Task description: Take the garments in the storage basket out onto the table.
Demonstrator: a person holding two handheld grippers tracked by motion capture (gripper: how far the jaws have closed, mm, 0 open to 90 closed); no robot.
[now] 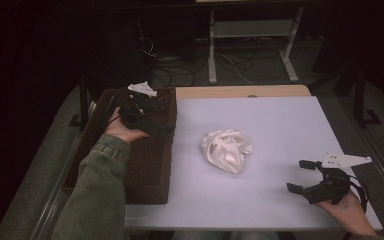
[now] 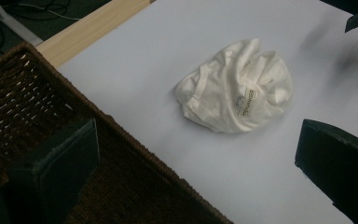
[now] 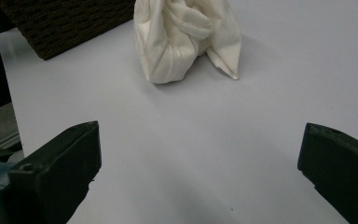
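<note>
Crumpled white soft cloth bundle [image 1: 227, 150] on bench judged light, limp, best pinched at a raised fold; both grippers' jaws seen wide apart, nothing held.

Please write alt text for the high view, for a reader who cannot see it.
A crumpled white cloth lies mid-table on a white sheet. The open left gripper hovers over a brown wicker basket at the table's left edge; the open right gripper is at front right.
</note>
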